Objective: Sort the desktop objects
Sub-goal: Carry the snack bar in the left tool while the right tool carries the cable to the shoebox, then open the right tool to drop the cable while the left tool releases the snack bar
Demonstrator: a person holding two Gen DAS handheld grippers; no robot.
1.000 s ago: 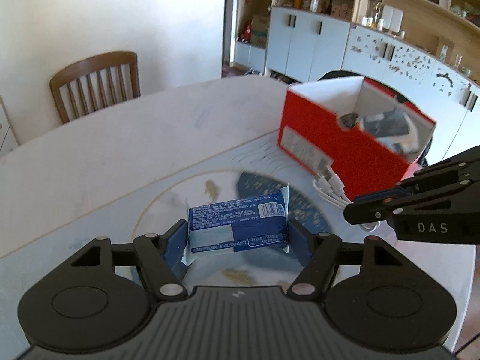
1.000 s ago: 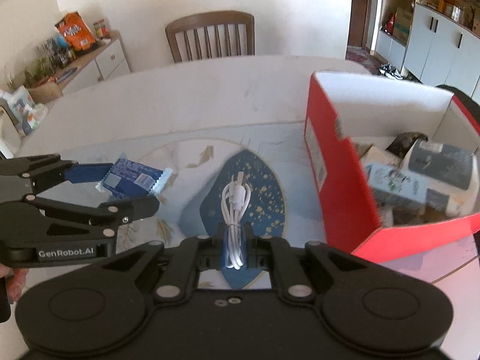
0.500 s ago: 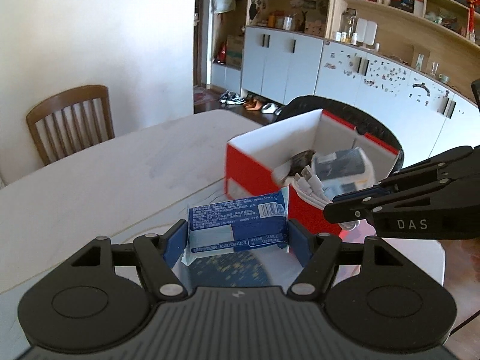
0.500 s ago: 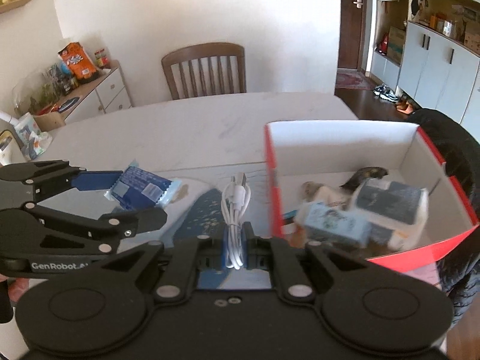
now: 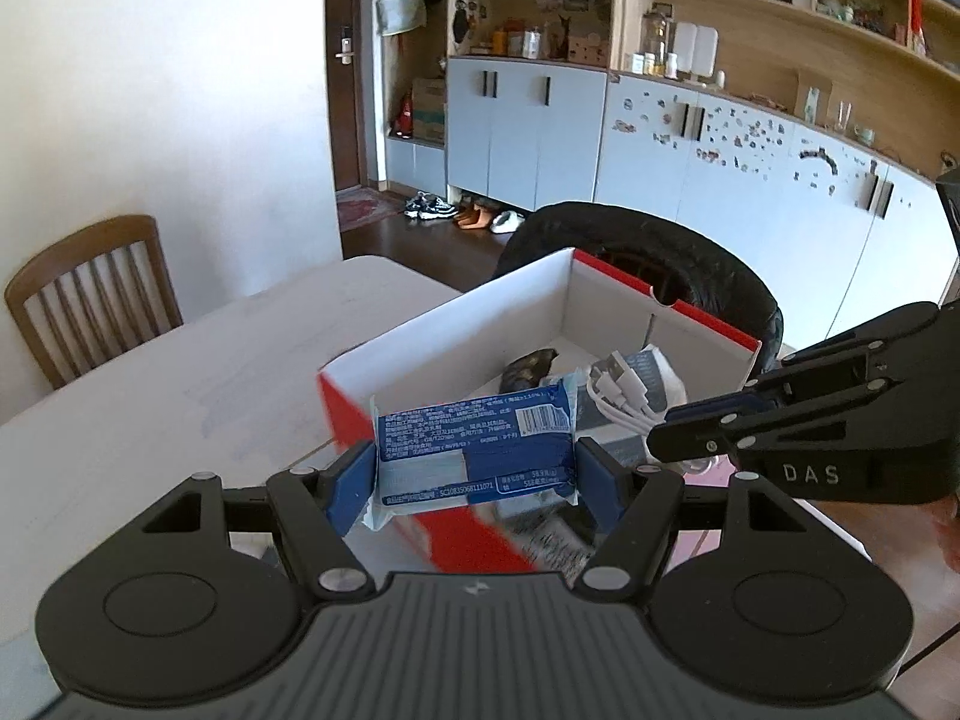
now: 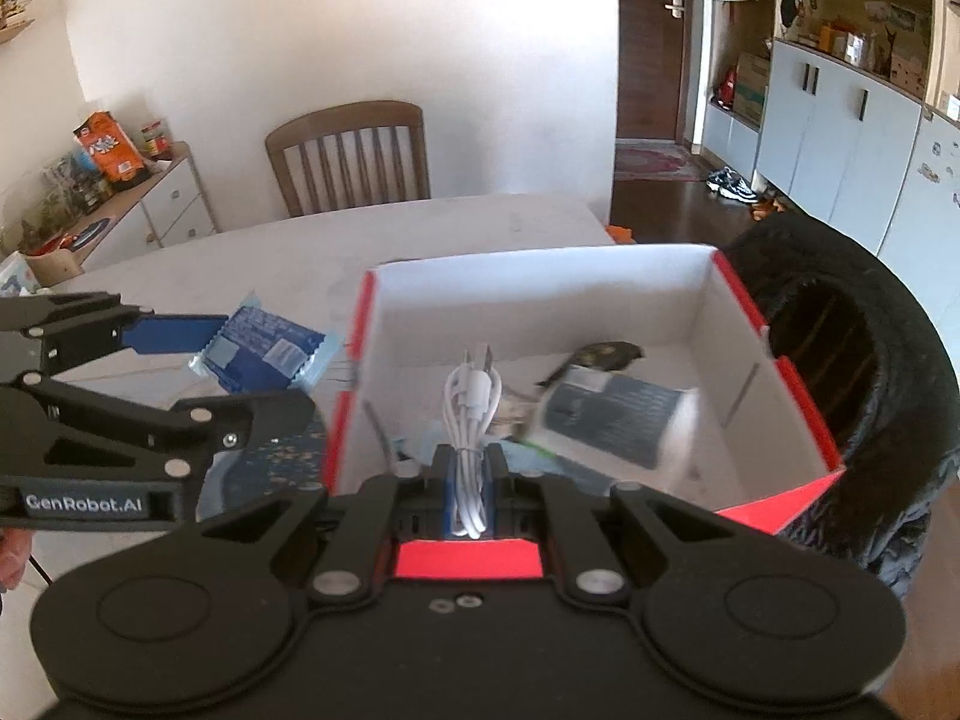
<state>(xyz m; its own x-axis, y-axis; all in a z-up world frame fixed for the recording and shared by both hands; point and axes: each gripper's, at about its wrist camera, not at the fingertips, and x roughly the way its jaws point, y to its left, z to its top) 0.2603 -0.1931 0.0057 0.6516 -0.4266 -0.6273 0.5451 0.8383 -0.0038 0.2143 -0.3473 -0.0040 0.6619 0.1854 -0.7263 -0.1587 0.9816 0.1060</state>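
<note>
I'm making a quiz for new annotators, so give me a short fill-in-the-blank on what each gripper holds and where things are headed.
1. The left gripper is shut on a ____ snack packet.
2. The right gripper is shut on a coiled white ____.
3. Both held items hang near or over a box that is white inside and ____ outside.
4. Behind the table stands a wooden ____.

Missing words: blue; cable; red; chair

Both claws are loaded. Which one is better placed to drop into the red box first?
Probably the right claw: its white cable already hangs over the red box interior. The left claw holds the blue packet at the box's near wall.
</note>
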